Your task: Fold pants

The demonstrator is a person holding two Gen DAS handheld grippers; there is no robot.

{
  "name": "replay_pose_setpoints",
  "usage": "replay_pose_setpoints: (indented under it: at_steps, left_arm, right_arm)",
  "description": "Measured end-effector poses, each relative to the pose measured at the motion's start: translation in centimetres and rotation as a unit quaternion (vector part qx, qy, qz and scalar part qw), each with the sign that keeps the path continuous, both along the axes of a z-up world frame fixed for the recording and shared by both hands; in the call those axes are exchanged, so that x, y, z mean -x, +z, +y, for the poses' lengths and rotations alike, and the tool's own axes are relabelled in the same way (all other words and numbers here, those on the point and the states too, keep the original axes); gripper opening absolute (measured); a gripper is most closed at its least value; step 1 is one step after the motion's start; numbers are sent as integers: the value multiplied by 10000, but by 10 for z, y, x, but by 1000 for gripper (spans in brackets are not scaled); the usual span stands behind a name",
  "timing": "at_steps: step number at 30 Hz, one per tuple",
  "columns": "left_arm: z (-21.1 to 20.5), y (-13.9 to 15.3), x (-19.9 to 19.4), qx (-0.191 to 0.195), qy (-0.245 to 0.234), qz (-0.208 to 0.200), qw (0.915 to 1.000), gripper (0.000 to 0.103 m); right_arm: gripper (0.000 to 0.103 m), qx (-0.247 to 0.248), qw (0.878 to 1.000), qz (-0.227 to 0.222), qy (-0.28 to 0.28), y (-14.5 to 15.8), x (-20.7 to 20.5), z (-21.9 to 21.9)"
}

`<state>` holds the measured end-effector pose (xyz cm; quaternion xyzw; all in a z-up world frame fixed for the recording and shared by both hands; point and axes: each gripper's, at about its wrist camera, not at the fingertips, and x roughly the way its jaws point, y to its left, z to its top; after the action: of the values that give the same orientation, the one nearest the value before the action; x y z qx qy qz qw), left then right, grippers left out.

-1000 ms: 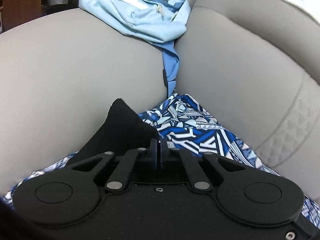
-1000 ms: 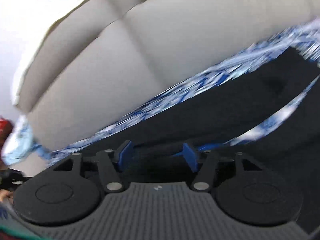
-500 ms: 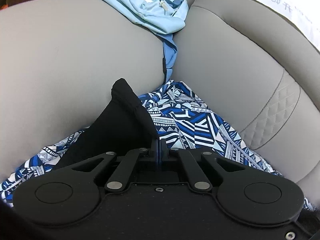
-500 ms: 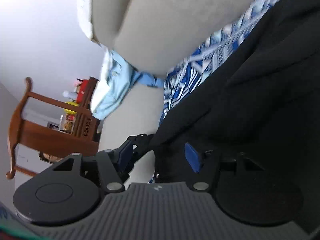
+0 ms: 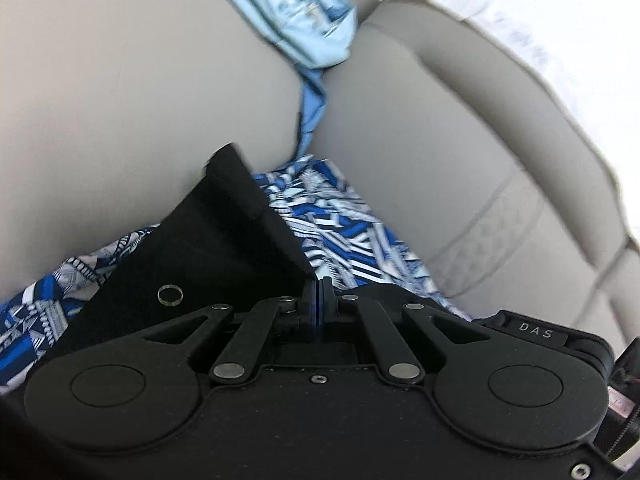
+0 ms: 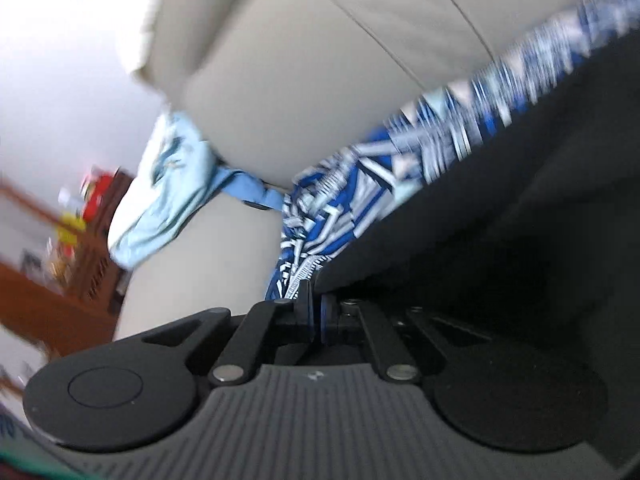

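Black pants [image 5: 216,240] lie on a grey sofa over a blue-and-white patterned cloth [image 5: 344,224]. My left gripper [image 5: 317,300] is shut on an edge of the black pants, with a round metal button [image 5: 170,294] showing on the fabric to its left. In the right wrist view the black pants [image 6: 500,200] fill the right side, and my right gripper [image 6: 316,316] is shut on their edge. The patterned cloth [image 6: 340,192] lies just beyond it.
A light blue garment [image 5: 312,20] is bunched in the crease of the grey sofa [image 5: 120,100], also in the right wrist view [image 6: 172,188]. Wooden furniture [image 6: 52,280] with coloured items stands at the left. Part of the right gripper body [image 5: 536,332] shows at the lower right.
My right gripper, open before, has closed on the black pants' edge. My left gripper stays shut on the pants and has shifted, so that more black fabric and the button show.
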<state>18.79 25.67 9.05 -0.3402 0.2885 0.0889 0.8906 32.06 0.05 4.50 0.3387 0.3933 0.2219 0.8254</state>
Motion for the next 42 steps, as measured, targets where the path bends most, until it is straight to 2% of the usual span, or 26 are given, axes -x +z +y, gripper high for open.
replay_pose_setpoints:
  at_steps: [3, 6, 13, 15, 18, 21, 23, 25, 26, 27, 28, 31, 33, 37, 39, 42]
  left_arm:
    - [-1, 4, 35, 145, -109, -345, 9992, 4]
    - [-8, 4, 69, 39, -195, -431, 9989, 4]
    - [-19, -19, 136, 37, -78, -35, 10000, 4]
    - [-18, -30, 152, 80, 36, 62, 9999, 5]
    - [-14, -42, 172, 115, 165, 205, 9996, 7]
    - [-11, -48, 177, 118, 294, 191, 9993, 16]
    - [-8, -50, 176, 137, 429, 147, 9989, 41]
    - [-5, -51, 170, 126, 528, 89, 9985, 52]
    - [-4, -53, 166, 49, 558, 90, 9984, 54]
    - [-3, -55, 161, -35, 626, 161, 9979, 53]
    - [-3, -57, 157, -95, 716, 251, 9971, 47]
    - [-3, -66, 148, -247, 1023, 571, 9928, 16]
    - [-4, -66, 148, -349, 1060, 587, 9920, 14]
    - [-7, -66, 146, -583, 1037, 690, 9905, 15]
    - [-7, -66, 145, -607, 1020, 706, 9904, 15]
    - [-6, -66, 143, -613, 997, 722, 9905, 15]
  right_arm:
    - [5, 311, 9978, -582, 103, 25, 39, -6]
    - [5, 559, 9947, -857, 134, 30, 79, -12]
    - [5, 956, 9903, -1007, 79, -2, 185, -18]
    - [5, 1128, 9875, -1099, 109, -9, 204, -15]
    - [5, 1177, 9881, -980, 152, -20, 218, -12]
    - [5, 1249, 9870, -993, 188, -25, 228, -12]
    - [5, 1294, 9863, -1007, 196, -27, 232, -10]
    - [5, 1291, 9863, -1003, 199, -29, 238, -9]
    - [5, 1295, 9862, -1012, 188, -29, 238, -8]
    - [5, 1314, 9858, -1030, 188, -29, 240, -7]
    - [5, 1334, 9853, -1052, 200, -31, 243, -7]
    - [9, 1374, 9837, -1147, 162, -34, 246, -7]
    - [15, 1299, 9847, -1162, 12, -36, 245, -13]
    - [37, 1387, 9804, -1173, -758, -37, 234, -29]
    - [34, 1414, 9762, -1097, -1225, -37, 223, -43]
    - [35, 1393, 9676, -956, -1874, -35, 201, -71]
